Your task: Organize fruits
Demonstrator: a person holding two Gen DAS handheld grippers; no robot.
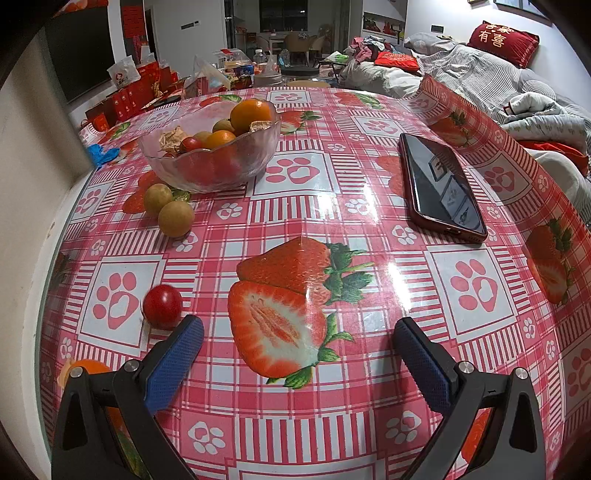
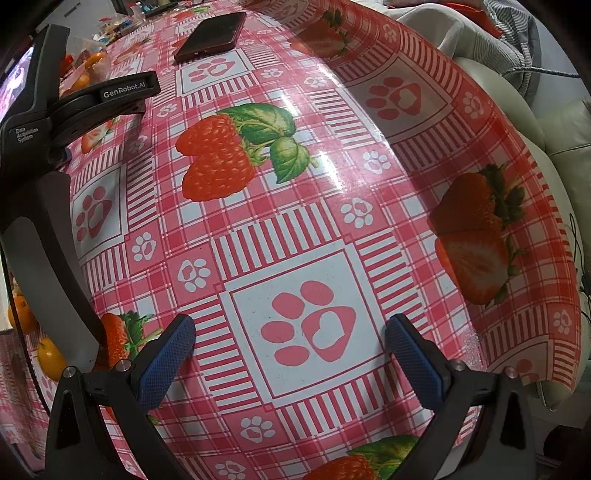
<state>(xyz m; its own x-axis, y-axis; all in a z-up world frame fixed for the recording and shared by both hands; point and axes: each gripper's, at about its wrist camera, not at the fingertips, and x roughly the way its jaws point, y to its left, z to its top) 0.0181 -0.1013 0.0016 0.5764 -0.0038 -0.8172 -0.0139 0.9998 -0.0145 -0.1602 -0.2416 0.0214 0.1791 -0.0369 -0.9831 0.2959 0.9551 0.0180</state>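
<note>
A glass bowl (image 1: 221, 173) at the far left of the table holds oranges, small yellow fruits and cherry tomatoes. Two yellow-green round fruits (image 1: 168, 208) lie on the cloth in front of it. A red cherry tomato (image 1: 162, 306) lies just beyond my left gripper's left fingertip (image 1: 190, 328). An orange (image 1: 90, 369) shows behind the left finger base. My left gripper (image 1: 299, 330) is open and empty above the cloth. My right gripper (image 2: 290, 332) is open and empty over a paw print. Two oranges (image 2: 48, 354) show at the right wrist view's left edge.
A phone in a red case (image 1: 443, 188) lies at the right of the table; it also shows in the right wrist view (image 2: 210, 35). The left gripper's body (image 2: 74, 103) fills that view's left side. The tablecloth's edge (image 1: 480, 110) curls up at the right beside a sofa (image 1: 498, 74). A wall (image 1: 29, 184) stands left.
</note>
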